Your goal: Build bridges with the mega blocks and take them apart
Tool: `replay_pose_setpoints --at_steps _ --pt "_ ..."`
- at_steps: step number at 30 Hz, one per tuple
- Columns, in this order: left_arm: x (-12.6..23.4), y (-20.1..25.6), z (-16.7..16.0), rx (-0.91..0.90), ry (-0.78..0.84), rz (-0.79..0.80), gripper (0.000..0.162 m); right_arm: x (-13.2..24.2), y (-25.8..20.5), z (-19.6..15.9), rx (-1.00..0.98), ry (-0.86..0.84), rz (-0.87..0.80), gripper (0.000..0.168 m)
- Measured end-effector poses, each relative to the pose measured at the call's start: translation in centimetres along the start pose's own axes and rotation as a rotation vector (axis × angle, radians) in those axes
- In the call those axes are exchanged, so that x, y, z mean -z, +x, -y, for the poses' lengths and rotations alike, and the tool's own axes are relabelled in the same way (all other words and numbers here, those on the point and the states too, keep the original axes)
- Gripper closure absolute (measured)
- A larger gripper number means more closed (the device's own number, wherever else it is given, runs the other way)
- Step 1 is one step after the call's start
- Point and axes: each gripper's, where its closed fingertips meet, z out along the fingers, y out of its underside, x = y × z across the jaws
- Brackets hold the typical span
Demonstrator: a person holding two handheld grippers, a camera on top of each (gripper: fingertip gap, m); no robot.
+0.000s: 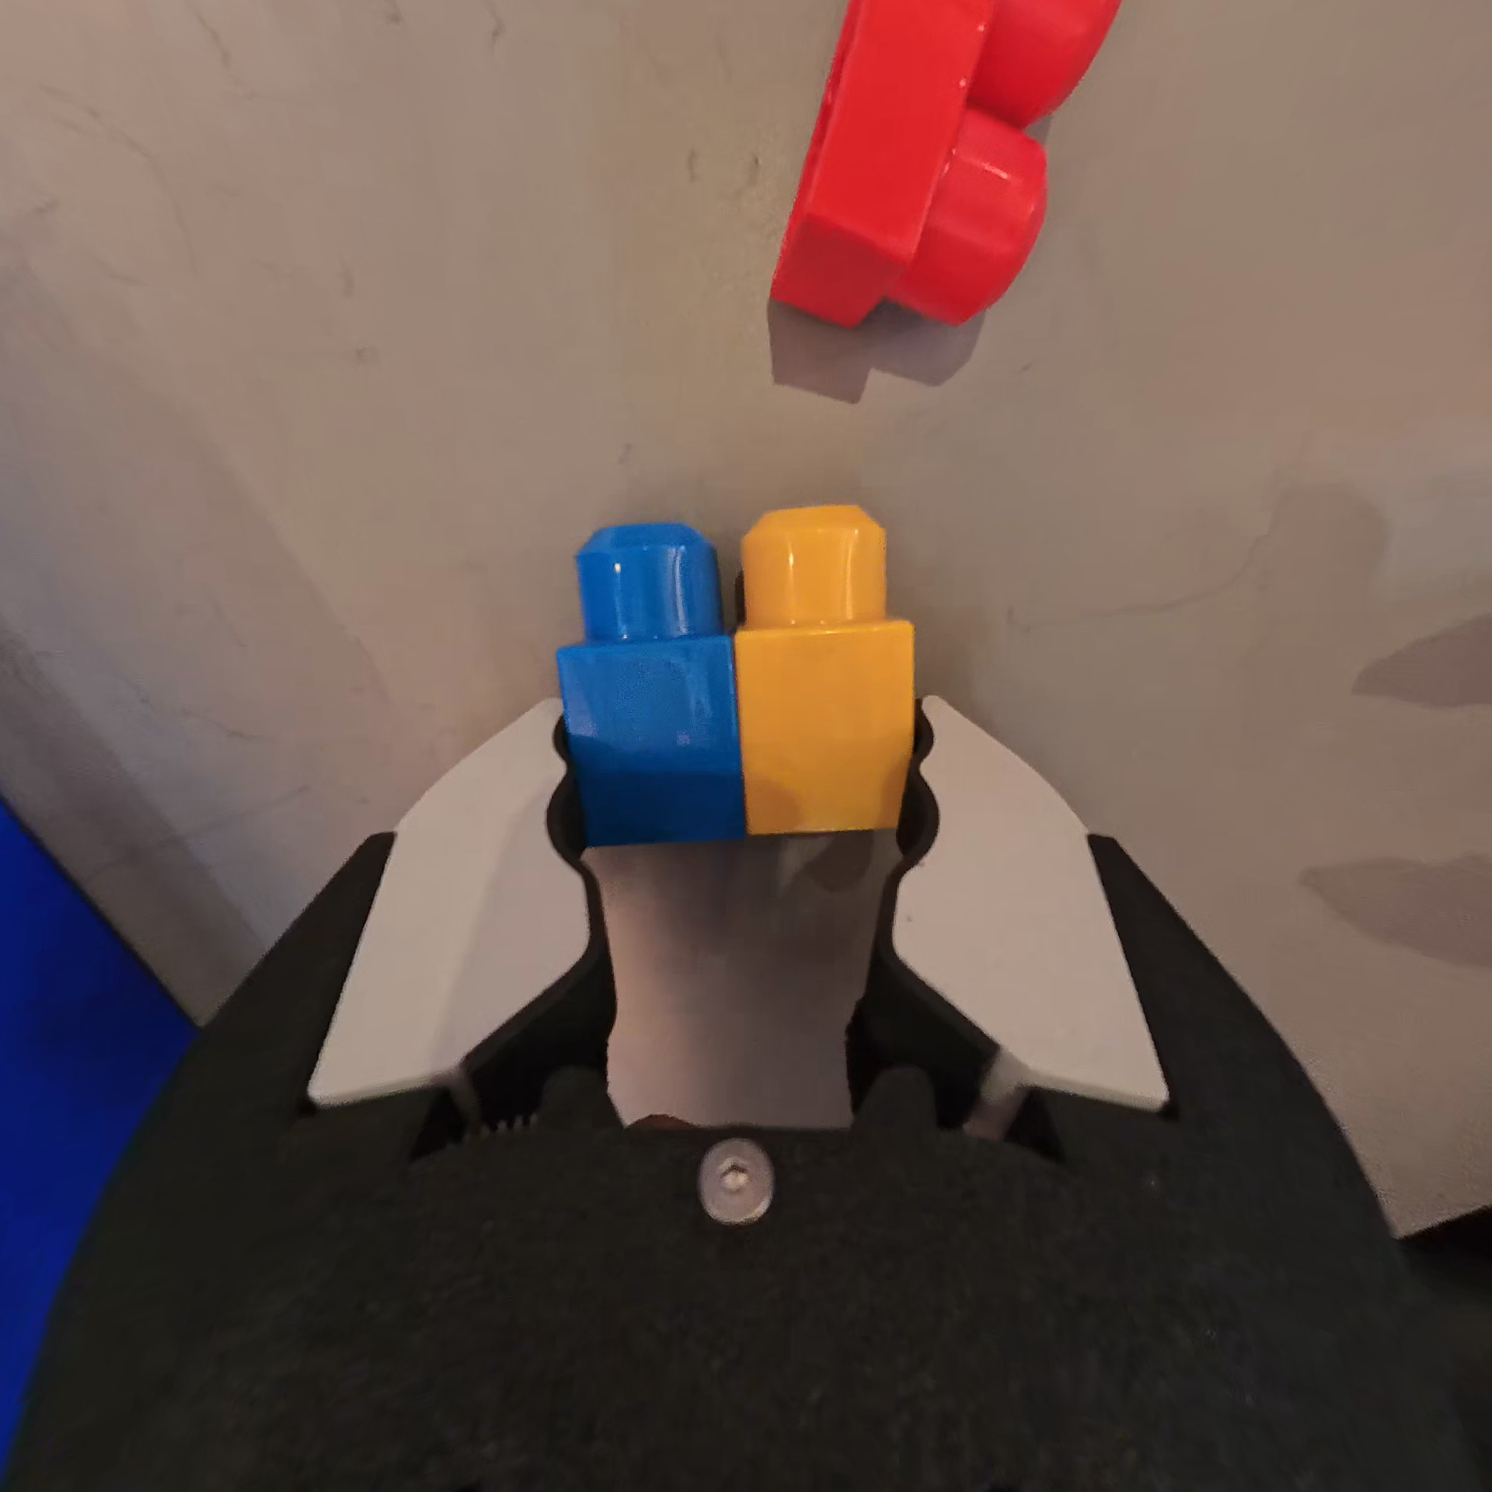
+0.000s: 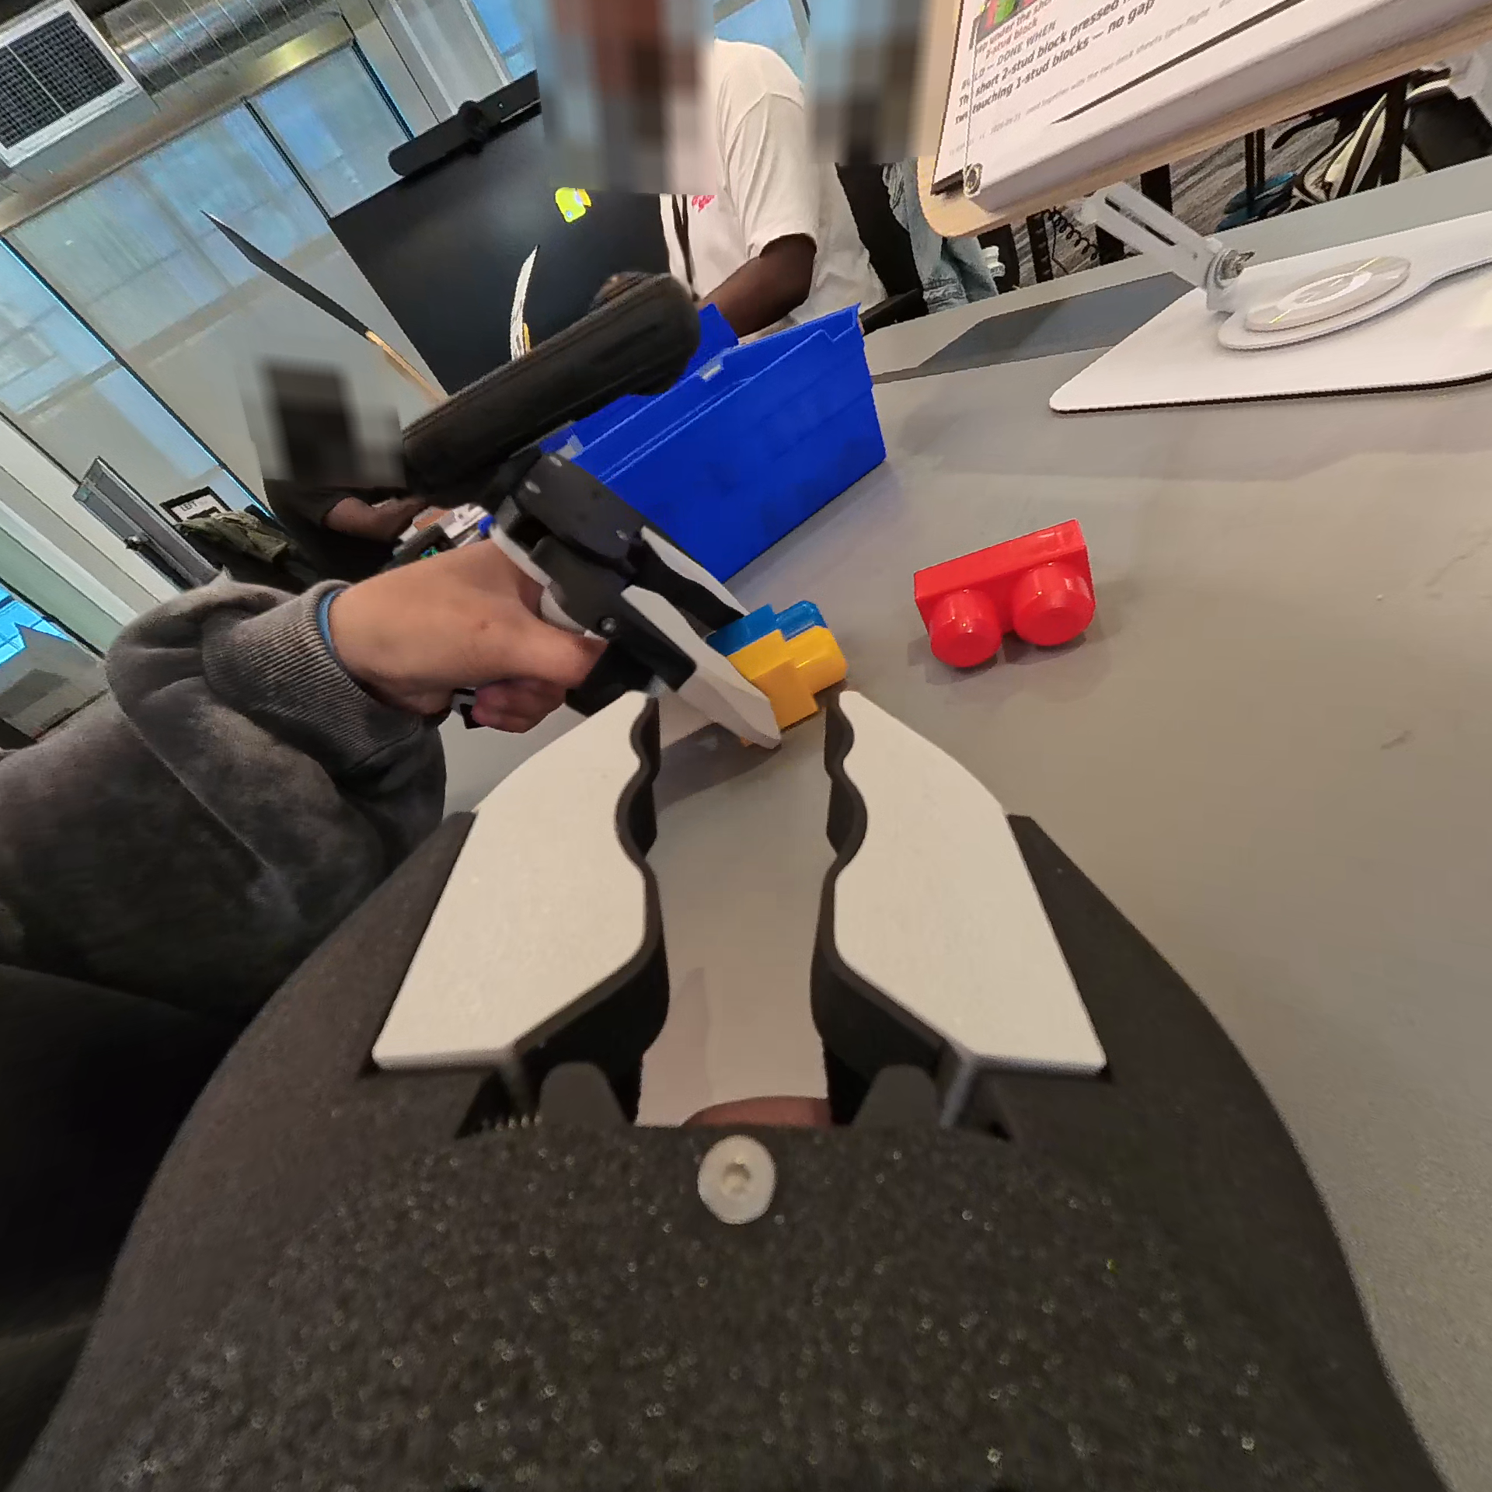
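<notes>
Left wrist view: left gripper point(image 1: 739, 767) clamped on two one-stud blocks pressed side by side, blue block point(image 1: 650, 727) at left, yellow block point(image 1: 823, 718) at right, studs pointing away from the camera. Each finger presses one outer face. Red two-stud block point(image 1: 912, 161) lies on its side on the grey desk point(image 1: 323, 323), well apart, up and to the right.

Right wrist view: right gripper point(image 2: 743, 710) holds nothing, jaws narrowly parted, hovering over the desk point(image 2: 1211, 807). Beyond its tips, the left gripper point(image 2: 759, 686), held in a hand point(image 2: 452, 638) with a grey sleeve, grips the blue block point(image 2: 767, 626) and yellow block point(image 2: 799, 670). Red block point(image 2: 1005, 593) on the desk to the right, studs toward the camera. Blue bin point(image 2: 743, 452) behind.
</notes>
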Motion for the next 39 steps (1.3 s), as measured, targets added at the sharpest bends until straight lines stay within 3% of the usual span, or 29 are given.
replay_pose_setpoints --at_steps 3,11,15,20,23,28,33,34,39 --pt "0.9 0.2 0.1 -0.044 0.106 -0.044 0.087 0.0 0.0 0.0 0.006 -0.001 -0.002 0.129" --pt "7.8 1.0 2.9 -0.255 0.728 -0.078 0.087 -0.2 0.2 0.1 0.032 -0.006 -0.027 0.129" --pt "7.2 0.2 1.4 -0.231 0.756 -0.140 0.086 -0.1 -0.6 2.4 0.070 -0.011 -0.026 0.123" --pt "7.6 -0.4 0.2 -0.168 0.791 -0.193 0.086 -1.0 1.3 6.0 0.218 -0.189 -0.252 0.101" --pt "8.7 -0.6 0.1 -0.184 0.816 -0.188 0.087 -3.8 3.6 5.1 0.279 -0.263 -0.336 0.097" --pt "9.1 -0.2 0.0 -0.153 0.841 -0.263 0.086 -8.6 8.9 -0.7 0.282 -0.485 -0.407 0.094" --pt "8.9 -0.2 -0.3 -0.137 0.838 -0.301 0.086 -10.7 11.5 -3.0 0.371 -0.633 -0.493 0.094" --pt "8.8 -0.3 -0.3 -0.131 0.833 -0.308 0.086 -11.1 11.4 -3.1 0.369 -0.646 -0.471 0.103" --pt "8.7 0.1 -0.1 -0.152 0.826 -0.341 0.087 -10.3 9.9 -0.1 0.430 -0.653 -0.406 0.103"
